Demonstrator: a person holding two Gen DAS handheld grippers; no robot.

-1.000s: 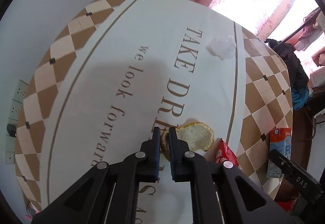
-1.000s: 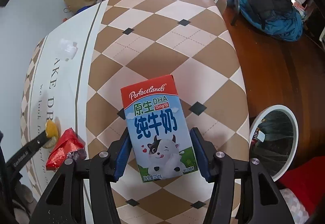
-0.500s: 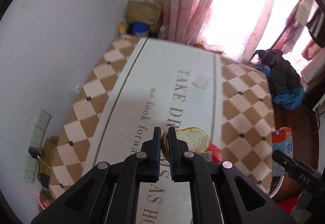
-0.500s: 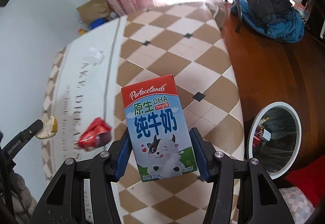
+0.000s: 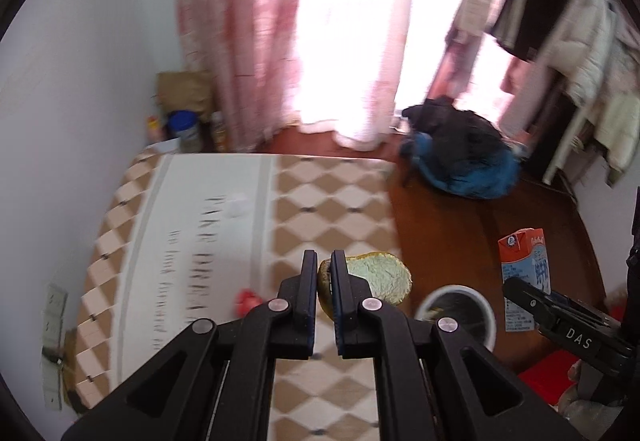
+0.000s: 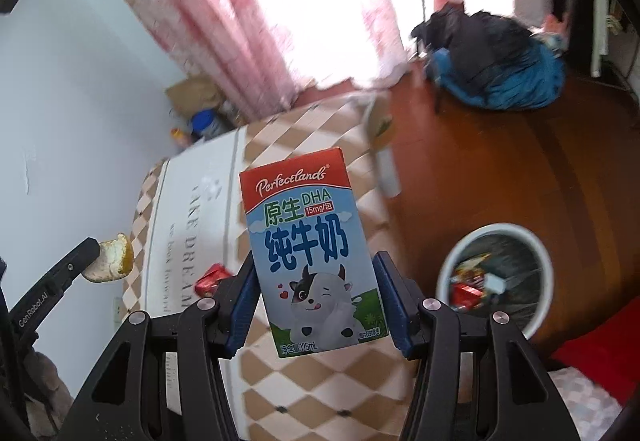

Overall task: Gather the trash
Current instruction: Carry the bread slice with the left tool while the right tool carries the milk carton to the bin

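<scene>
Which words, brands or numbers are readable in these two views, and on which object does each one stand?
"Perfectlands", "DHA", "15mg", "原生", "纯牛奶", "125mL": milk carton front.
"GenRobot.AI": left gripper, seen from the right wrist.
"DAS": right gripper, seen from the left wrist.
"DREAM" and nearby words: table cloth, partly readable, the rest blurred.
Small print on the carton's lower right corner: too small to read.

Ahead of the grippers and below them lies a checked cloth (image 5: 332, 201) with a white lettered band (image 6: 188, 225). Beyond its far end hang pink curtains (image 5: 248, 25) against a bright window. To the far right of them a blue and black heap (image 6: 496, 61) sits on the brown floor (image 6: 480, 177). Far left, a paper bag (image 5: 182, 93) and a blue-lidded jar (image 5: 184, 125) stand by the wall.
</scene>
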